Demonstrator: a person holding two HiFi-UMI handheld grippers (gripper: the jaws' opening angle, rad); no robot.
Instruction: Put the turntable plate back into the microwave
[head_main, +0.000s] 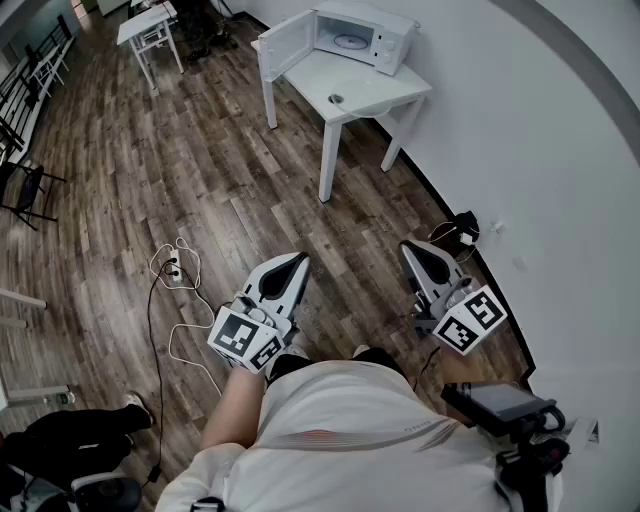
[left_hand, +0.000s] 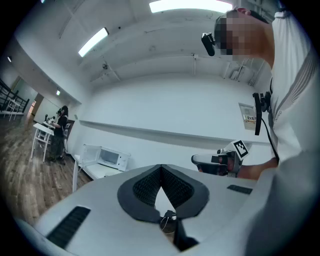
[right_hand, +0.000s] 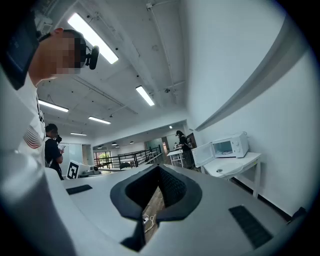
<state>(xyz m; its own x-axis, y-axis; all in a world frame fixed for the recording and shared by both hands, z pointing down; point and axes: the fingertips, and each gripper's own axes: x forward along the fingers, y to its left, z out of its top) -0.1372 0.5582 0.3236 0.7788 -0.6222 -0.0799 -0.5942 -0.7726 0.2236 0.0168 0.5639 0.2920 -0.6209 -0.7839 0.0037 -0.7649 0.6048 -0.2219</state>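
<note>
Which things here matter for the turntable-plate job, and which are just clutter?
Job:
- microwave, open
- white table under it
- glass plate, faint on that table
- left gripper and right gripper, both shut, empty

Lying about:
- floor cables
- far white table
- black chair
- plug by the wall

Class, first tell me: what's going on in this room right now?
A person stands some way from a white table carrying a microwave with its door open. What looks like the glass plate lies on that table. The left gripper and right gripper are both shut, empty, pointing level toward it.
</note>
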